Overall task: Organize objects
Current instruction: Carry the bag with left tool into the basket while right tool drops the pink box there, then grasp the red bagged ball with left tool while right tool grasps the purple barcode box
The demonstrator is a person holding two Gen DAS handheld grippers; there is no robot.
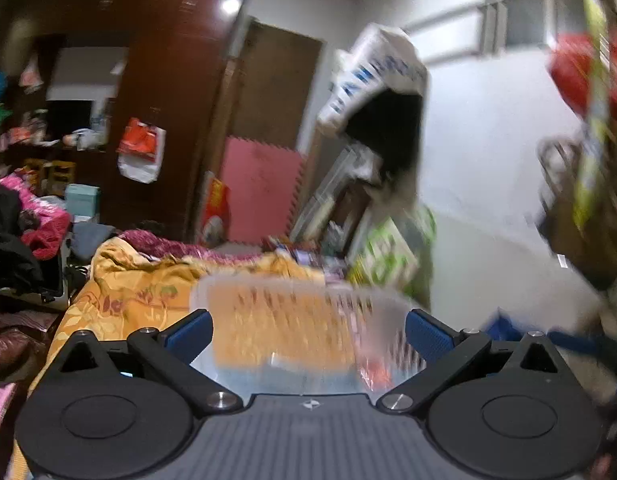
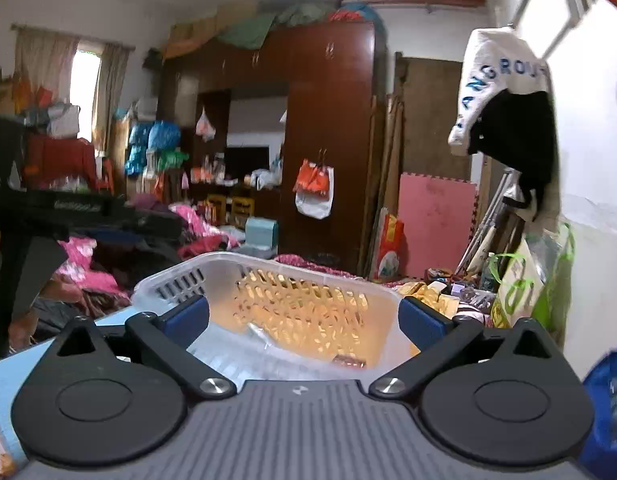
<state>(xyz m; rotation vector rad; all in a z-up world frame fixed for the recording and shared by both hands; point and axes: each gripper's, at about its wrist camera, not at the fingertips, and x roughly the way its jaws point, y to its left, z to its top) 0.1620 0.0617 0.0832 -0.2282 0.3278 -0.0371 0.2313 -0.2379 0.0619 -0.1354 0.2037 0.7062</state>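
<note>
A translucent white plastic basket (image 2: 268, 280) with slotted walls sits just ahead of my right gripper (image 2: 304, 316), which is open with its blue pads on either side of the basket's near part. A small brown item (image 2: 348, 361) lies in the basket. In the left wrist view the same basket (image 1: 300, 320) is blurred, just in front of my left gripper (image 1: 308, 330), which is open and empty. The other gripper's black body (image 2: 48, 216) shows at the left of the right wrist view.
An orange patterned quilt (image 1: 140, 284) covers the bed behind the basket. A dark wooden wardrobe (image 2: 328, 140) stands at the back, a pink foam mat (image 2: 436, 224) by the door. Clothes hang on the right wall (image 2: 508, 120). Green bags (image 2: 540, 280) and clutter lie at right.
</note>
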